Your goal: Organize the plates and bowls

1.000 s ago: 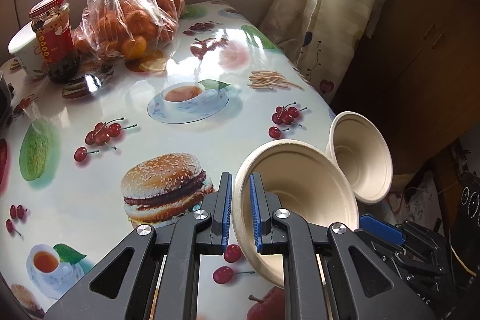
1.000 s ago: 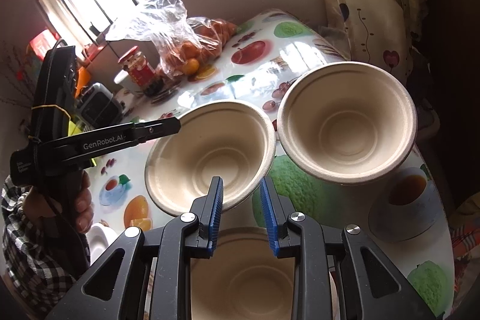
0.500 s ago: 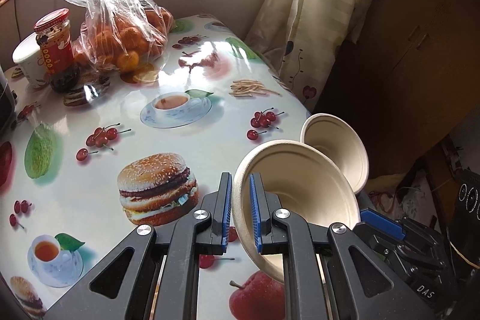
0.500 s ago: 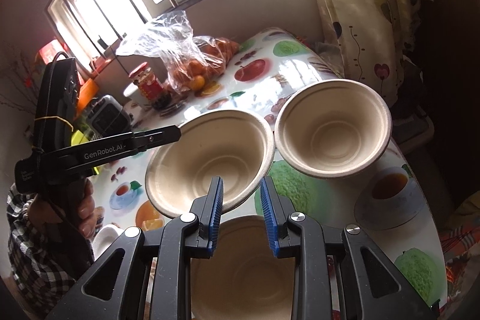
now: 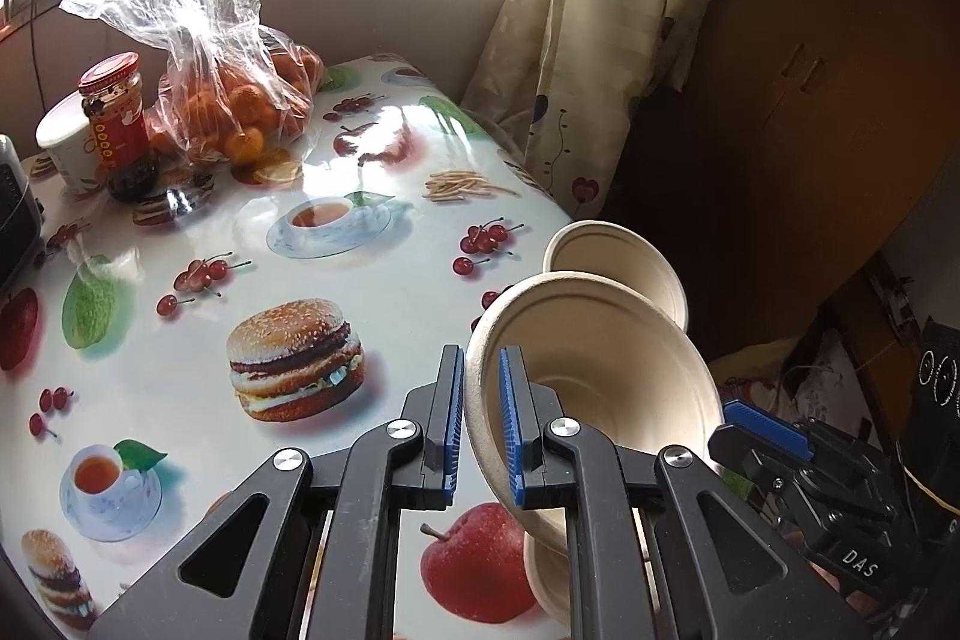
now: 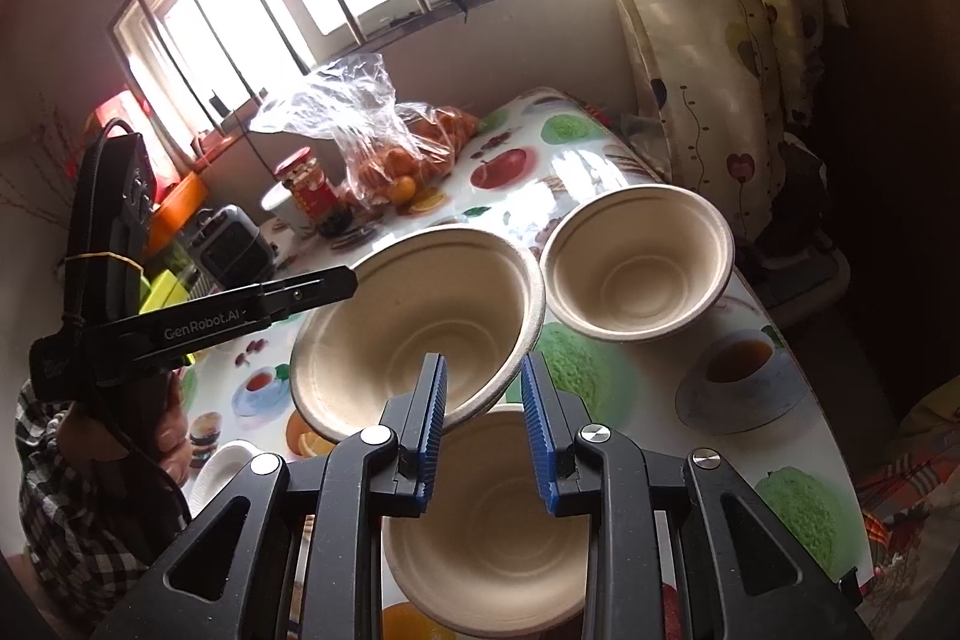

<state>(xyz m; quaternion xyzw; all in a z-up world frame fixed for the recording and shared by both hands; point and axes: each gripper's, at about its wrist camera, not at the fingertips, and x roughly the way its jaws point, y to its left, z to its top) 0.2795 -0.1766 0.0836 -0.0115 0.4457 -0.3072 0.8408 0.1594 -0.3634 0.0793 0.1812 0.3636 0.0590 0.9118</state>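
My left gripper (image 5: 481,418) is shut on the rim of a large beige paper bowl (image 5: 606,376) and holds it tilted above the table; the same bowl shows in the right wrist view (image 6: 414,322). A smaller beige bowl (image 6: 636,262) stands on the table near its right edge and also shows in the left wrist view (image 5: 624,262). A third beige bowl (image 6: 492,520) lies below my right gripper (image 6: 483,424), which is open and empty above it.
A fruit-print table (image 5: 180,316) carries a bag of oranges (image 5: 234,112), a red-lidded jar (image 5: 114,124) and a white cup (image 5: 63,148) at the back. A curtain (image 5: 576,40) hangs at the right. A white dish (image 6: 219,466) sits at the left.
My left gripper has drawn back and up with the large bowl. My right gripper has opened wider and risen slightly.
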